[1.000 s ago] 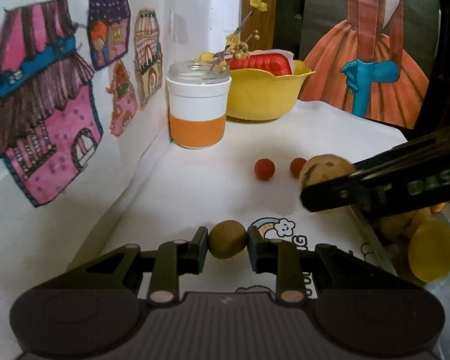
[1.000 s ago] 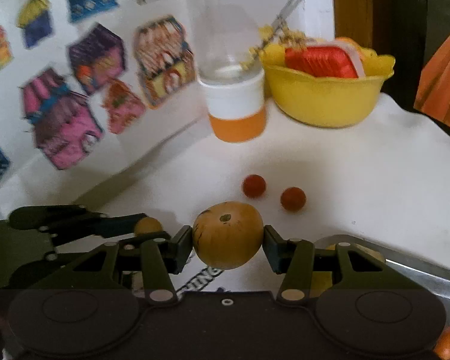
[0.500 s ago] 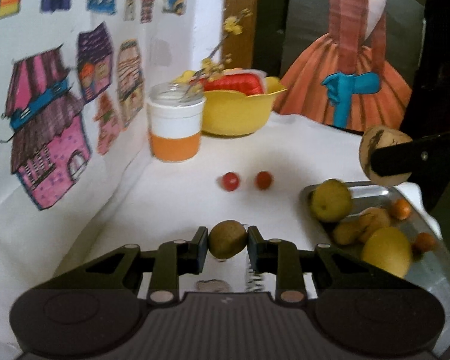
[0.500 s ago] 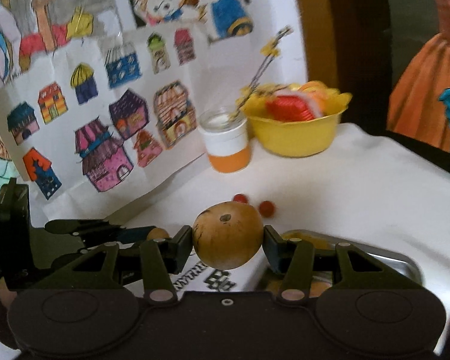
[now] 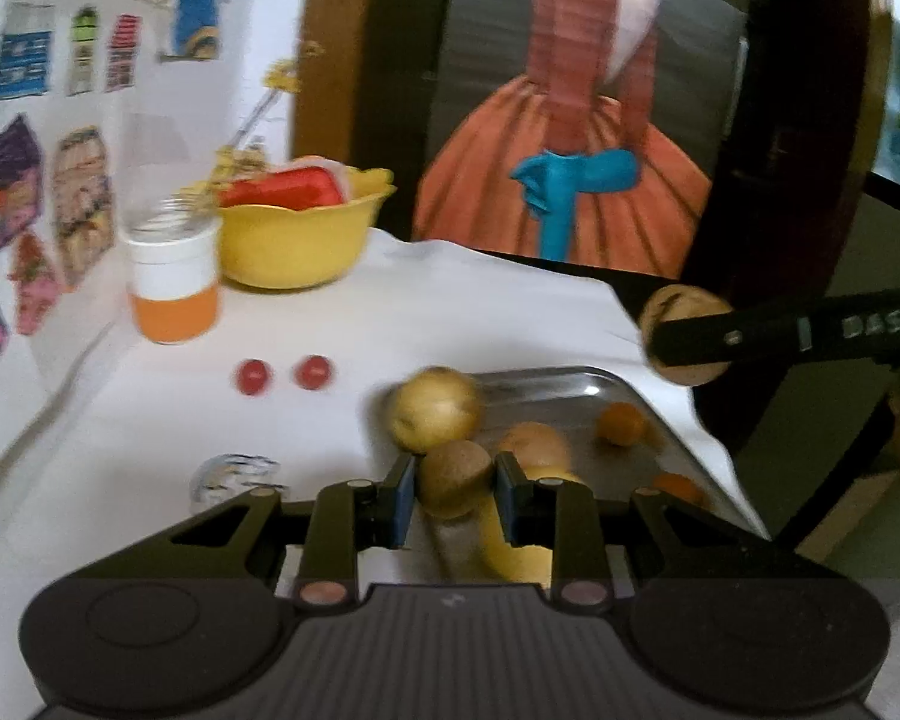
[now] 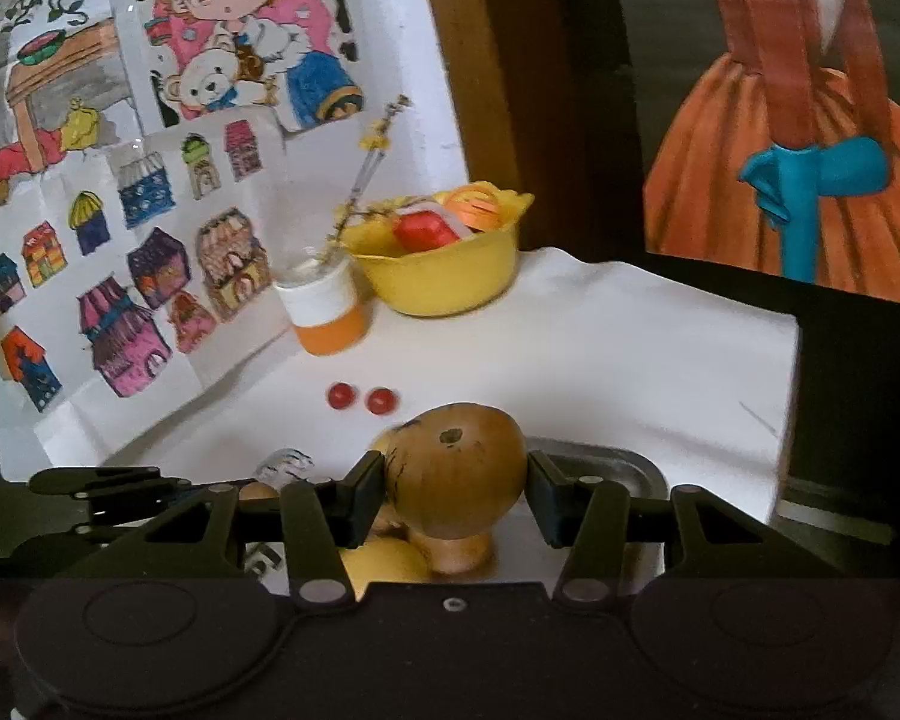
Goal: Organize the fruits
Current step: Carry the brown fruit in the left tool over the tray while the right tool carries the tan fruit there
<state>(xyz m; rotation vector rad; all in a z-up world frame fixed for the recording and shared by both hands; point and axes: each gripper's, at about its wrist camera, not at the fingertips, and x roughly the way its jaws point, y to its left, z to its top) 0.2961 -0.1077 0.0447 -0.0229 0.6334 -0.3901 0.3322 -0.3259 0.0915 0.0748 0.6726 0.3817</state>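
My left gripper (image 5: pixel 455 495) is shut on a small brown kiwi (image 5: pixel 453 485), held above the near left end of a metal tray (image 5: pixel 555 399). The tray holds a yellow-green fruit (image 5: pixel 433 417), a pale lumpy fruit (image 5: pixel 534 443), small orange fruits (image 5: pixel 621 423) and a yellow one low down. My right gripper (image 6: pixel 456 495) is shut on a large brown round fruit (image 6: pixel 459 480), high over the tray (image 6: pixel 618 465); in the left wrist view that fruit (image 5: pixel 681 306) hangs at the right. Two red cherry tomatoes (image 5: pixel 282 373) (image 6: pixel 363 399) lie on the white cloth.
An orange-and-white jar (image 5: pixel 173 294) with a flower sprig and a yellow bowl (image 5: pixel 297 246) with a red item stand at the back left, against a wall of drawings (image 6: pixel 120 276). The table's right edge (image 6: pixel 792 384) drops off beyond the tray.
Both grippers have risen and drawn back, each still shut on its fruit. My left gripper moved right, from over the cloth to over the tray's near end.
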